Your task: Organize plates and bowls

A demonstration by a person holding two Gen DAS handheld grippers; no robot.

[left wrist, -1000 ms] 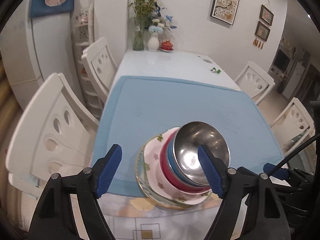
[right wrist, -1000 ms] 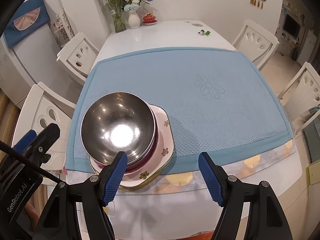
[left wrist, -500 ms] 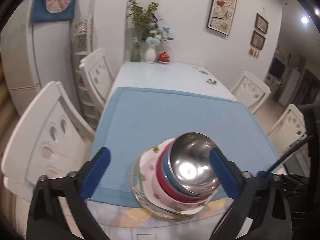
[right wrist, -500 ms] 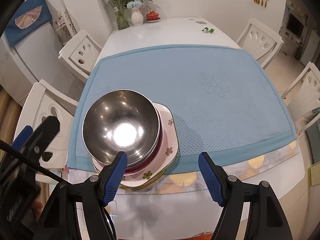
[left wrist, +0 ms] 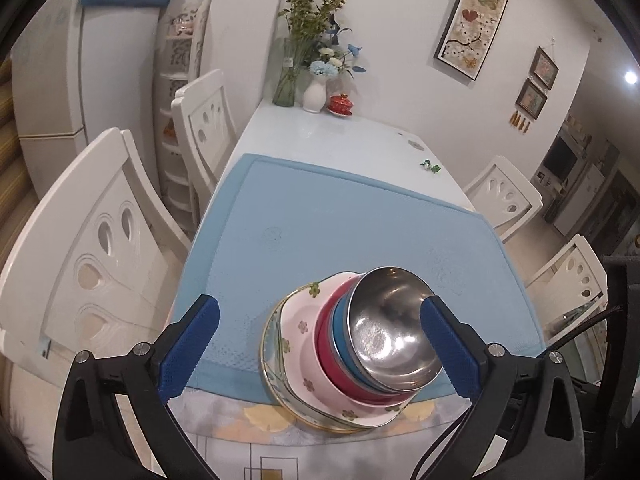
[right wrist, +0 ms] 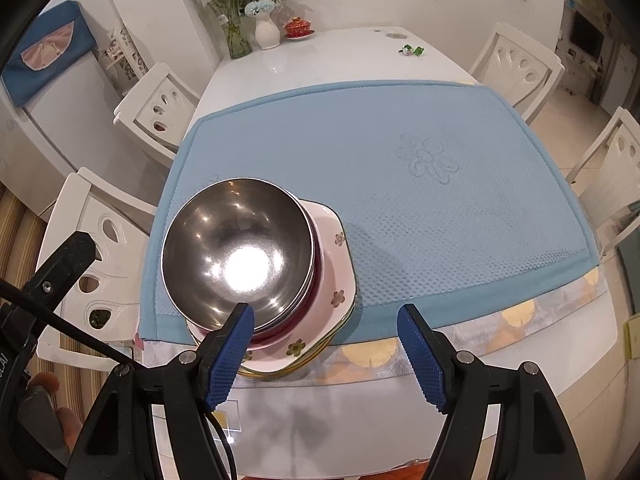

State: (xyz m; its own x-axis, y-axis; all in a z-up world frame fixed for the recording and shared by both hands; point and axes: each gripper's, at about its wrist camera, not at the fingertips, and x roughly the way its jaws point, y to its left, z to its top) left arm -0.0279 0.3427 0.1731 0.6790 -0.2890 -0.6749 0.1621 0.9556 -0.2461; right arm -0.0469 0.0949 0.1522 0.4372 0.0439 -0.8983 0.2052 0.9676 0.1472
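Note:
A steel bowl (left wrist: pixel 384 332) (right wrist: pixel 236 256) tops a stack at the near left corner of the blue mat (left wrist: pixel 320 220). Under it sit a blue bowl (left wrist: pixel 340 332), a red bowl (left wrist: pixel 326 344) and pink floral plates (left wrist: pixel 296 332) (right wrist: pixel 336 284). My left gripper (left wrist: pixel 319 308) is open wide in front of the stack. Its right pad (left wrist: pixel 444 344) is close beside the steel bowl's rim and grips nothing. My right gripper (right wrist: pixel 324 314) hangs open over the stack's near right side, with nothing between its pads.
White chairs (left wrist: pixel 92 248) (right wrist: pixel 516 64) line both long sides of the white table (right wrist: pixel 304 52). At its far end stand flower vases (left wrist: pixel 314 92) and a red lidded cup (left wrist: pixel 340 104). A small green item (right wrist: pixel 412 50) lies on the table. A hand (right wrist: pixel 44 384) shows at the lower left.
My left gripper's jaws have spread wider and its right pad has come off the steel bowl's rim. The left view has tilted up slightly. The right gripper and the stack are unchanged.

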